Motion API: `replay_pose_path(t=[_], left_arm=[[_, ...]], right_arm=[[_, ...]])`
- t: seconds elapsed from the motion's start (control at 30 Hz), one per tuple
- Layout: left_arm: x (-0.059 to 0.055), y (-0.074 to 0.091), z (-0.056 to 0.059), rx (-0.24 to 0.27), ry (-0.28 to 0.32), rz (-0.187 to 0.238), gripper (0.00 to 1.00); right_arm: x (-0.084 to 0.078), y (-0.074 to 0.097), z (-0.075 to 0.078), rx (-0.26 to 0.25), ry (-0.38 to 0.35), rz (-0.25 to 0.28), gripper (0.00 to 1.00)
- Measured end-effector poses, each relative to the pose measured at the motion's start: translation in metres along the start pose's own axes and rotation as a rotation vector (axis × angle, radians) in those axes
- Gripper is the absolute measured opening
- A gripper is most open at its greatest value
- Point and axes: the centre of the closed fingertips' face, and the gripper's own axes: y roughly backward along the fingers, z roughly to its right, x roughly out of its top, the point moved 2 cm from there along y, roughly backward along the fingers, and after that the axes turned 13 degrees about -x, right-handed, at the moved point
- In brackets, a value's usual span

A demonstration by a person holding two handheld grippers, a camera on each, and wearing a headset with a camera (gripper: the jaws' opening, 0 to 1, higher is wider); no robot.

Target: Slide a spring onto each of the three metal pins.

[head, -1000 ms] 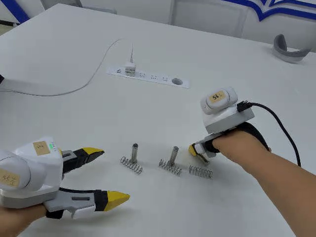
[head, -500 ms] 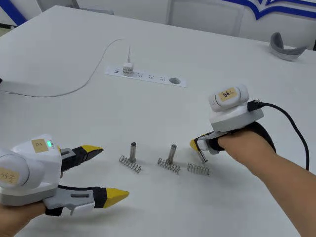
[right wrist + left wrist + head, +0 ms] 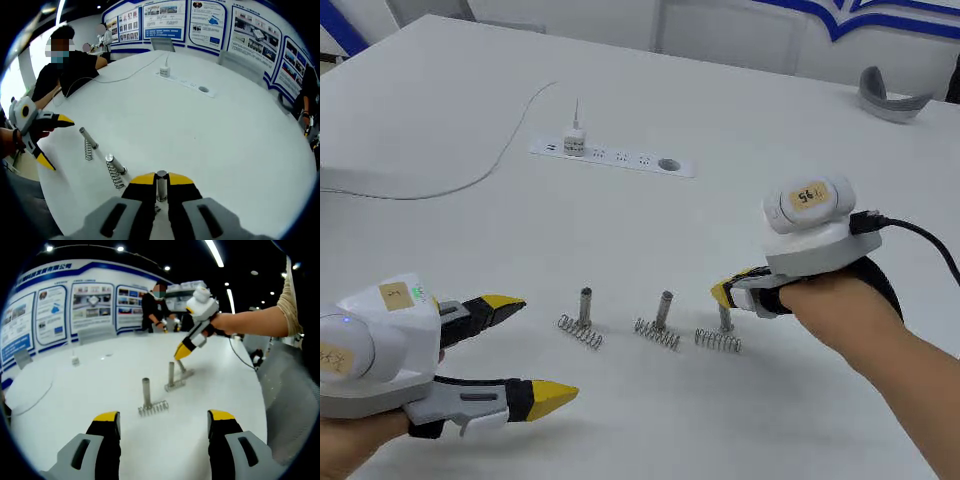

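**Three pins stand bare, three springs lie flat**

Head view: three metal pins stand upright in a row on the white tabletop [image 3: 470, 250]: the left pin [image 3: 585, 302], the middle pin [image 3: 664, 308] and the right pin [image 3: 725, 320]. A spring lies on its side just beside the foot of each one, on the near side: the left spring [image 3: 580, 331], the middle spring [image 3: 657, 335] and the right spring [image 3: 718, 341]. The right gripper [image 3: 728, 295] has its yellow tips closed on the top of the right pin. The left gripper [image 3: 530, 350] hovers left of the row, jaws wide apart and holding nothing. A power strip [image 3: 615, 157] lies farther back.

Left gripper view: the left gripper [image 3: 163, 419] has its two yellow tips spread wide with nothing between them. Beyond them stands the left pin [image 3: 146, 391] with the left spring [image 3: 153, 408] at its base. Next come the middle pin [image 3: 171, 374] and the right gripper [image 3: 182, 351] at the far end of the row.

Right gripper view: the right gripper [image 3: 161, 176] clamps the right pin [image 3: 161, 189] between its tips. Past it are the middle pin [image 3: 115, 163] with the middle spring [image 3: 116, 176], and the left pin [image 3: 86, 136] with the left spring [image 3: 88, 149]. Beyond those is the open left gripper [image 3: 56, 141].
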Motion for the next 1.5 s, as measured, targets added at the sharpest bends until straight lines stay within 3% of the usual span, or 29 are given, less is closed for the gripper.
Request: replay_pose_path(t=[0.6, 1.17, 1.5], left_arm=[[0.002, -0.001, 0.002, -0.001, -0.006, 0.005, 0.72], [0.001, 0.000, 0.003, 0.003, -0.005, 0.007, 0.72], [0.003, 0.000, 0.005, -0.004, -0.009, 0.005, 0.72]], right_arm=[[-0.017, 0.015, 0.008, -0.007, -0.031, 0.035, 0.09], [-0.016, 0.018, 0.006, 0.004, -0.026, 0.055, 0.09], [-0.014, 0.034, 0.010, 0.001, -0.014, 0.096, 0.14]])
